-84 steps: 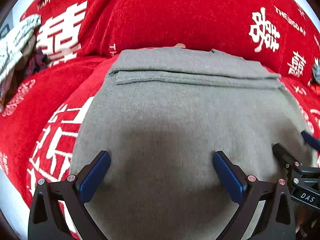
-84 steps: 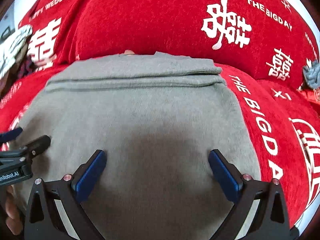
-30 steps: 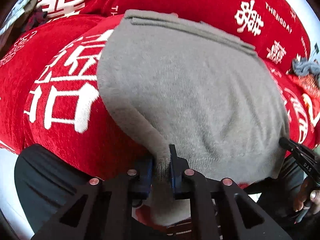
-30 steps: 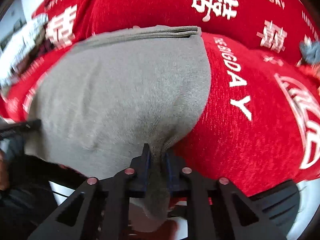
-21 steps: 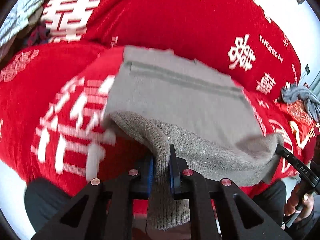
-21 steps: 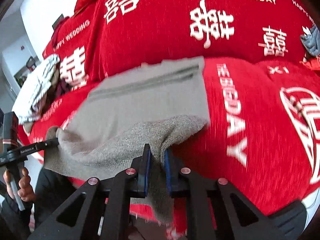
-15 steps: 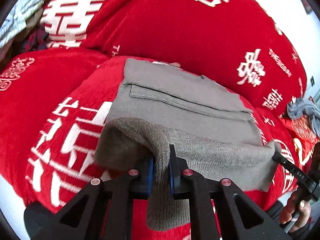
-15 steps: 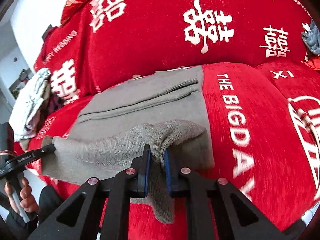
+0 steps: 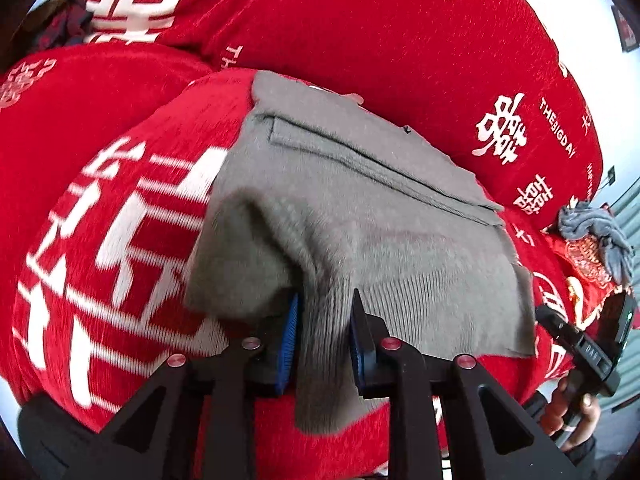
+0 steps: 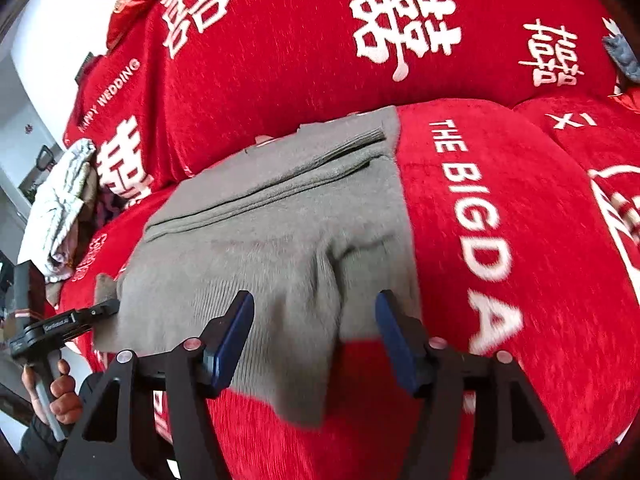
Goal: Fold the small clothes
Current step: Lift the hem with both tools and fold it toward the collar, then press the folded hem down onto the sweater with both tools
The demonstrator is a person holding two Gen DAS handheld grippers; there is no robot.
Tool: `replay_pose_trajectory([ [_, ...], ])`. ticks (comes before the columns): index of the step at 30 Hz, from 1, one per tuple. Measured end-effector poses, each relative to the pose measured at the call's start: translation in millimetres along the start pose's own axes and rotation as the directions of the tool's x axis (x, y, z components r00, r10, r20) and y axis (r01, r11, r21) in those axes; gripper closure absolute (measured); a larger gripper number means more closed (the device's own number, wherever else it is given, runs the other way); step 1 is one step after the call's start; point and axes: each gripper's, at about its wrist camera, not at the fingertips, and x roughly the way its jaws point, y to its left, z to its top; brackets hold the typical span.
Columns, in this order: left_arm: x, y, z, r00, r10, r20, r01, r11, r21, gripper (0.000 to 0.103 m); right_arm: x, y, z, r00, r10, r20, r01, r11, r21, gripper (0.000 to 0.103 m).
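Note:
A grey knit garment (image 9: 360, 208) lies on the red sofa seat, its near half folded up over the far half. It also shows in the right wrist view (image 10: 280, 220). My left gripper (image 9: 322, 320) has its jaws a little apart, with the garment's near left corner lying loosely between them. My right gripper (image 10: 316, 320) is open wide, and the near right corner hangs slack between its fingers. The left gripper also shows at the left edge of the right wrist view (image 10: 80, 316), the right gripper at the right edge of the left wrist view (image 9: 576, 344).
The red sofa cover (image 10: 500, 240) with white lettering spans seat and backrest. A pale bundle of clothes (image 10: 60, 208) sits at the sofa's left end. A grey cloth (image 9: 596, 232) lies at the right end.
Both grippers carried the garment's near edge up and forward over the far half. Both have now opened, the right wider than the left, and the fold lies down.

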Motion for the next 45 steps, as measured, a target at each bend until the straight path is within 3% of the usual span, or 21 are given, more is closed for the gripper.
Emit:
replay_pose_trajectory([
  [4,1,-4,-8,1.0,-0.015,-0.009,0.015,1.0,-0.027,0.078,1,1,-15,0.999,-0.005,-0.036,0.004,1.0,-0.018,0.036],
  [5,3,-6,-9,1.0,-0.019,-0.015,0.019,0.999,-0.031,0.064,5,1,-17,0.999,-0.001,-0.051,0.0,1.0,-0.022,0.036],
  [6,4,-9,-10,0.999,-0.041,-0.016,0.041,0.999,-0.027,0.034,10,2,-18,0.998,-0.006,-0.06,0.003,0.999,-0.034,0.036],
  [7,3,-11,-10,0.998,-0.065,-0.015,0.064,0.998,-0.02,0.019,11,3,-19,0.999,-0.01,-0.05,0.008,0.999,-0.043,0.036],
  [8,0,-16,-11,1.0,-0.006,0.011,0.007,1.0,-0.013,0.007,11,5,-18,0.999,-0.013,-0.039,0.011,0.999,-0.052,0.036],
  [10,-6,-23,-12,0.997,0.045,0.063,-0.047,0.999,0.022,0.007,12,6,-15,0.999,0.005,-0.047,-0.007,0.999,-0.043,0.043],
  [14,-4,-24,-8,0.999,0.019,0.049,-0.02,1.0,0.017,0.007,14,8,-14,0.996,0.056,-0.069,-0.059,0.997,-0.041,0.049],
  [16,0,-23,-6,0.999,0.018,0.04,-0.018,1.0,0.011,0.016,18,9,-13,0.996,0.046,-0.071,-0.049,0.998,-0.045,0.052],
  [18,5,-22,-5,1.0,0.013,0.011,-0.013,1.0,0.017,0.05,19,8,-12,0.996,0.057,-0.069,-0.059,0.998,-0.027,0.056],
  [20,7,-20,-6,0.999,0.037,-0.002,-0.037,0.999,0.024,0.07,21,8,-11,0.994,0.074,-0.079,-0.075,0.997,-0.014,0.065],
  [22,5,-16,-7,0.999,0.037,0.001,-0.037,0.999,0.018,0.079,23,11,-12,0.992,0.082,-0.096,-0.085,0.996,-0.028,0.08],
  [23,3,-14,-7,1.0,0.025,0.0,-0.025,1.0,0.01,0.091,23,13,-14,0.992,0.078,-0.101,-0.082,0.996,-0.041,0.083],
  [25,-2,-12,-9,1.0,0.006,0.005,-0.006,1.0,0.004,0.092,21,17,-14,0.992,0.082,-0.099,-0.088,0.995,-0.052,0.092],
  [30,-21,-21,-1,0.997,-0.014,0.074,0.012,1.0,0.021,0.092,3,30,-3,0.991,0.124,-0.044,-0.127,0.99,-0.068,0.094],
  [35,-32,-23,27,0.989,-0.024,0.145,0.024,1.0,0.002,0.092,-12,42,18,0.989,0.146,0.022,-0.144,0.986,-0.078,0.094],
  [45,-10,-28,79,0.986,0.03,0.166,-0.028,1.0,-0.012,0.092,5,34,65,0.992,0.102,0.081,-0.103,0.995,0.014,0.094],
])
